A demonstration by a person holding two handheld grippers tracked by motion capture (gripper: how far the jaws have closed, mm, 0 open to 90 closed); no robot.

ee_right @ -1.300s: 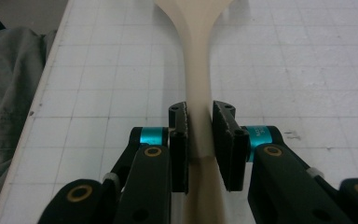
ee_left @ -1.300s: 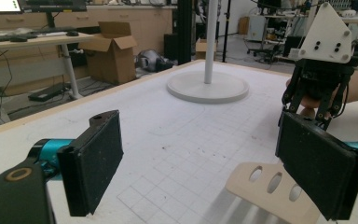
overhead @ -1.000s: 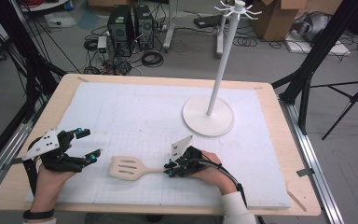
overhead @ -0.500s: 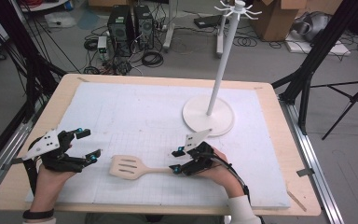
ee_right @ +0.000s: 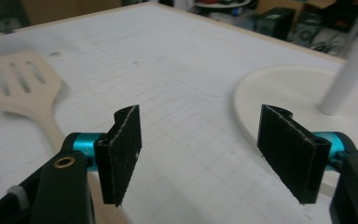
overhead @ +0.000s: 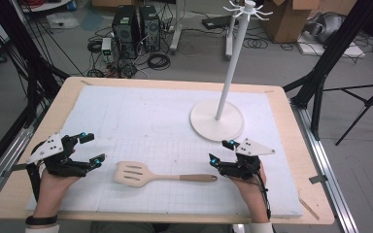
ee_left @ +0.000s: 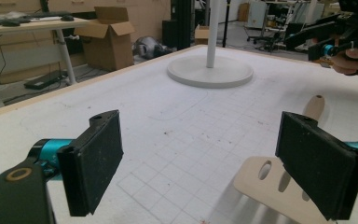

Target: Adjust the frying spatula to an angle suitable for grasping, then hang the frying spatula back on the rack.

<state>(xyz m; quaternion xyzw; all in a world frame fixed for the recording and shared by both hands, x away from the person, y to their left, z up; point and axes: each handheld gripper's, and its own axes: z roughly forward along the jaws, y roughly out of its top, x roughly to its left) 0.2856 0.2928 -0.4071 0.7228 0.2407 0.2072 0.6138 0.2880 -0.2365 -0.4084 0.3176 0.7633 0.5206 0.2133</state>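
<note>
Wooden spatula (overhead: pixel 160 174) lies flat on the white gridded mat (overhead: pixel 150 121) near the table's front edge, slotted blade toward your left, handle toward your right. Your right gripper (overhead: pixel 222 151) sits just past the handle's end, jaws spread and empty. Your left gripper (overhead: pixel 92 148) waits near the front-left corner, jaws wide apart, beside the blade. A white hook stand (overhead: pixel 218 119) rises toward the back right.
</note>
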